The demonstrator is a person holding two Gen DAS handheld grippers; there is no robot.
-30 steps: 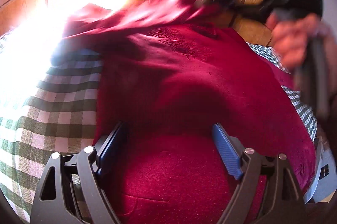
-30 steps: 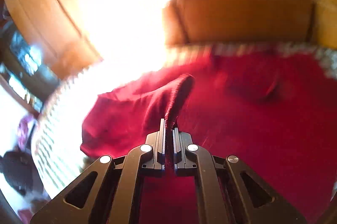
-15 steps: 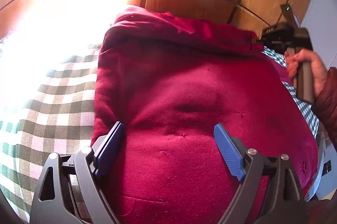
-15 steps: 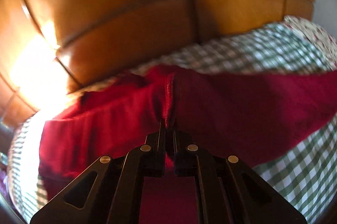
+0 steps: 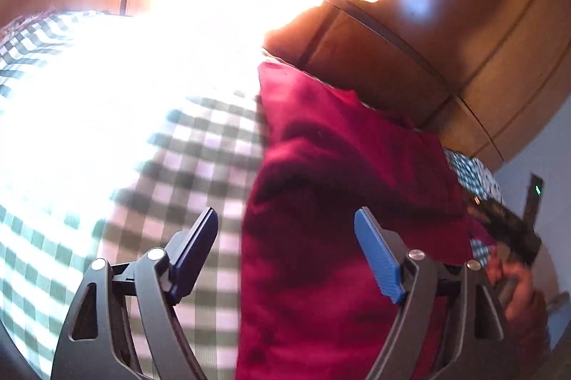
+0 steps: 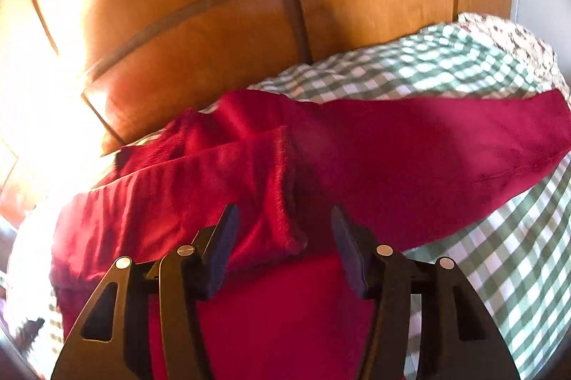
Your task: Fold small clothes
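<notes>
- On the green-and-white checked bedcover [image 6: 499, 255]: one dark red fleece garment [image 6: 410, 165], lying against the wooden panelled headboard [image 6: 232, 23] at its far edge.
- Garment, condition: a ribbed hem flap [image 6: 282, 187] lies turned over onto the body; one end stretches out flat away from the headboard, towards the right of the right wrist view. Judged partly folded, not yet a compact bundle.
- Left claw [image 5: 285, 233]: jaws wide apart, empty, poised over the garment's left edge where it meets the bedcover.
- Right claw [image 6: 282, 226]: jaws wide apart, gripping nothing; the hem flap lies loose between them.
- Outstanding, by estimate: bring the extended end across, then smooth flat.
</notes>
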